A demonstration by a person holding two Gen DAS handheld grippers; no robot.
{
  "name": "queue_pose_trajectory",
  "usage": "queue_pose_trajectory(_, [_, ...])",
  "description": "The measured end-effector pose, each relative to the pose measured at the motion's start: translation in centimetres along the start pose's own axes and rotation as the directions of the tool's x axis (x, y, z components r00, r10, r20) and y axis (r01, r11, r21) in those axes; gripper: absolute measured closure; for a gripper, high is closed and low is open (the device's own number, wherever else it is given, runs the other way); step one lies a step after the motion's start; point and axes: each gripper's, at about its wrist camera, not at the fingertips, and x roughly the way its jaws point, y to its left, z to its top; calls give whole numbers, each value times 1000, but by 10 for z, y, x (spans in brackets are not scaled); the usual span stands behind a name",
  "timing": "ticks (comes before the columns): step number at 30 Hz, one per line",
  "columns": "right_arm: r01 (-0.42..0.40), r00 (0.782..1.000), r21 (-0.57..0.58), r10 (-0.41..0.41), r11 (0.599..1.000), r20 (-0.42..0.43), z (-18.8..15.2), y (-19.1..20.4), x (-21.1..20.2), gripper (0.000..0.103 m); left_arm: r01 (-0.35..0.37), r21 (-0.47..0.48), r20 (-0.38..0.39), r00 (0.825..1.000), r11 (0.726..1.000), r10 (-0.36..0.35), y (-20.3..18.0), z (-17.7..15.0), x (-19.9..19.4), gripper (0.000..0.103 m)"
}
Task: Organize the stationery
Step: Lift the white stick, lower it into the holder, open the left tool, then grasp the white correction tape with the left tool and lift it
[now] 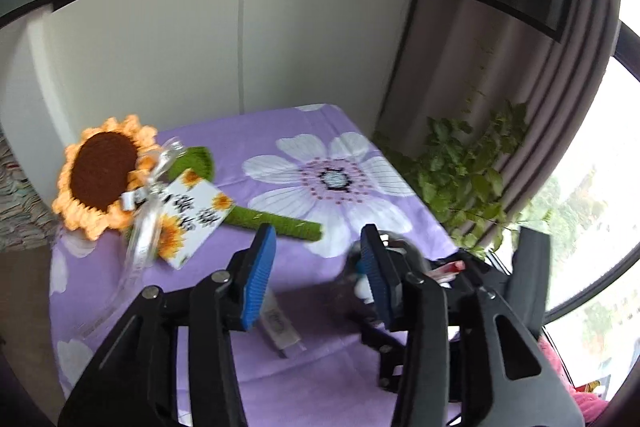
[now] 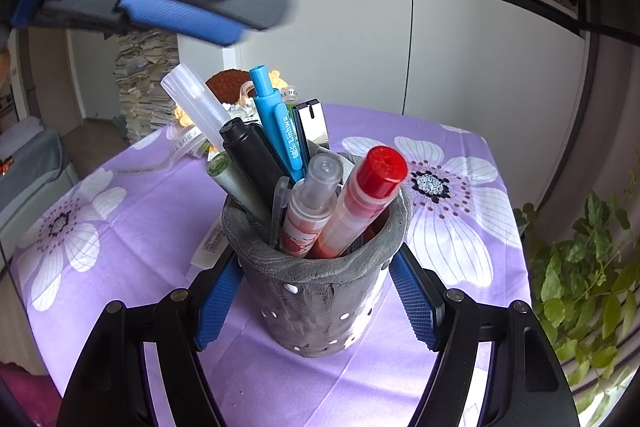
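- On the purple flower-print tablecloth (image 2: 132,255): grey textured pen holder with small white dots (image 2: 320,287), upright, near the front middle of the right wrist view.
- Clamped around that holder: right gripper (image 2: 316,291), blue ribbed pads (image 2: 218,303) pressing its left and right walls.
- Packed inside the holder, leaning at mixed angles: red-capped marker with translucent red barrel (image 2: 360,199), clear-capped pen with a pink printed barrel (image 2: 312,207), bright blue click pen with white lettering (image 2: 280,123), black marker (image 2: 252,155), frosted clear pen (image 2: 196,103), pale green-tipped pen (image 2: 236,183).
- Above and to the left of the holder in the right wrist view: left gripper (image 2: 176,11), blurred, blue pad facing down.
- Seen from the left wrist: left gripper (image 1: 320,279) with jaws spread apart, nothing between the blue pads (image 1: 256,279).
- Below that gap, flat on the cloth: white rectangular eraser-like block with grey print (image 1: 280,327), free of both pads.
- Behind the right-hand pad: holder and pens, blurred and mostly hidden.
- Further back on the cloth: crocheted orange sunflower with brown centre and green stem (image 1: 100,175), white card with sunflower print (image 1: 192,215) lying against it.
- Beside the table at the right: green leafy plant (image 1: 464,171).
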Motion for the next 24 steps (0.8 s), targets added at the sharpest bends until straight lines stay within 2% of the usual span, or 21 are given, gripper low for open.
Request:
queue_pose_trajectory(2, [0, 1000, 1, 0, 1000, -1, 0, 0, 0, 28, -66, -56, -39, 997, 996, 64, 22, -9, 9, 58])
queue_pose_trajectory(4, [2, 1000, 0, -2, 1000, -1, 0, 0, 0, 28, -90, -128, -112, 991, 988, 76, 42, -20, 24, 58])
queue_pose_trajectory(7, [7, 1000, -1, -7, 1000, 0, 0, 0, 0, 28, -94, -223, -211, 976, 970, 47, 60, -37, 52, 60])
queue_pose_trajectory(10, [8, 1000, -2, -8, 1000, 0, 0, 0, 0, 28, -74, -258, -275, 961, 963, 0, 58, -48, 77, 60])
queue_pose_trajectory(12, [8, 1000, -2, -8, 1000, 0, 0, 0, 0, 28, -67, -258, -292, 956, 964, -12, 52, -51, 88, 60])
queue_pose_trajectory(16, [6, 1000, 0, -6, 1000, 0, 0, 0, 0, 28, -131, -245, -308, 950, 961, 51, 47, -54, 105, 60])
queue_pose_trajectory(19, [1, 1000, 2, -1, 1000, 0, 0, 0, 0, 28, -132, -287, -321, 946, 949, 34, 53, -53, 116, 60])
queue_pose_trajectory(24, [-2, 1000, 6, 2, 1000, 2, 0, -1, 0, 28, -154, -281, -335, 941, 947, 53, 51, -52, 124, 68])
